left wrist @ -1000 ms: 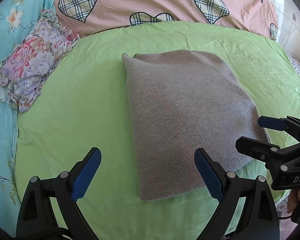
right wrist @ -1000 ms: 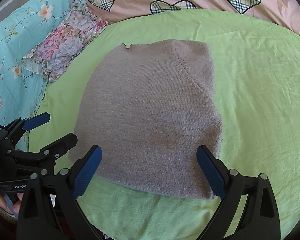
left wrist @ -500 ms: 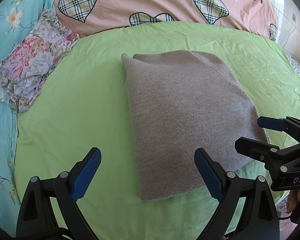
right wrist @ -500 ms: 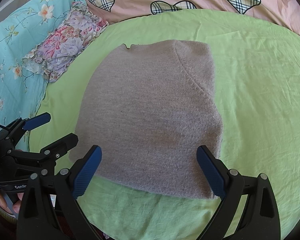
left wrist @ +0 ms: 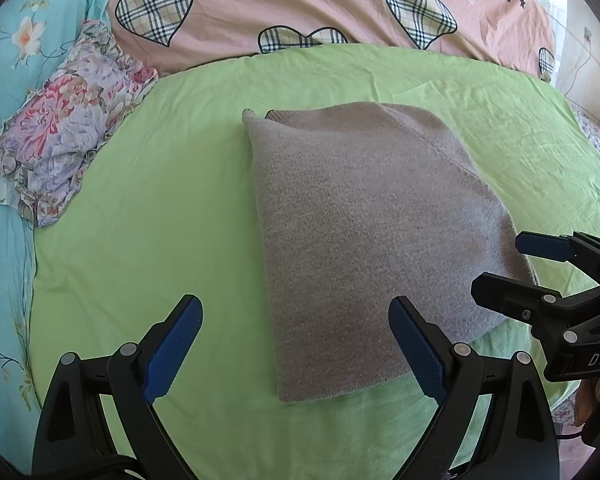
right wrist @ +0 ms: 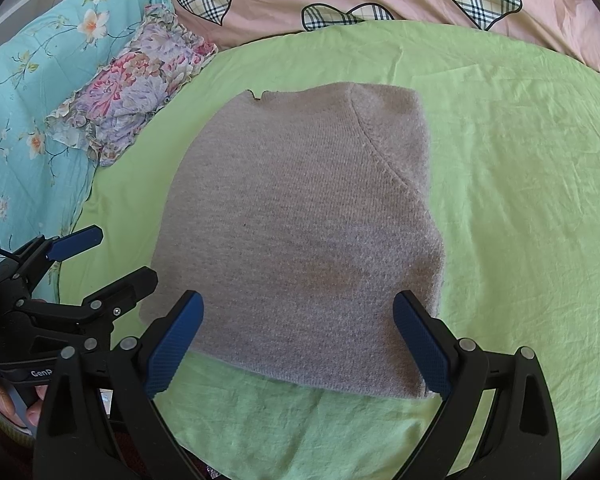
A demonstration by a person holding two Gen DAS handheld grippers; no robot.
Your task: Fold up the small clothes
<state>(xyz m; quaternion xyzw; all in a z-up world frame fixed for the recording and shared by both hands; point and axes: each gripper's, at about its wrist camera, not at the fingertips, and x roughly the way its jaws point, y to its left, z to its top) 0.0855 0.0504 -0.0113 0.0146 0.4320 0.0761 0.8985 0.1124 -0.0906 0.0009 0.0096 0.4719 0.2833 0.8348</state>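
- Nothing had moved since the earlier frames: both grippers hung where they were, the garment as it lay.
- At the bottom of its own view, the left gripper [left wrist: 294,336] stood spread wide, gripping nothing.
- Likewise the right gripper [right wrist: 298,332] gaped, empty, over the garment's near hem.
- Centre frame, the grey knitted sweater [right wrist: 300,232] lay folded flat on the green sheet [right wrist: 520,200].
- Upper left sat a floral cushion [left wrist: 56,128] on a turquoise bedspread [left wrist: 4,60]; across the top, a pink quilt with plaid hearts [left wrist: 292,4].
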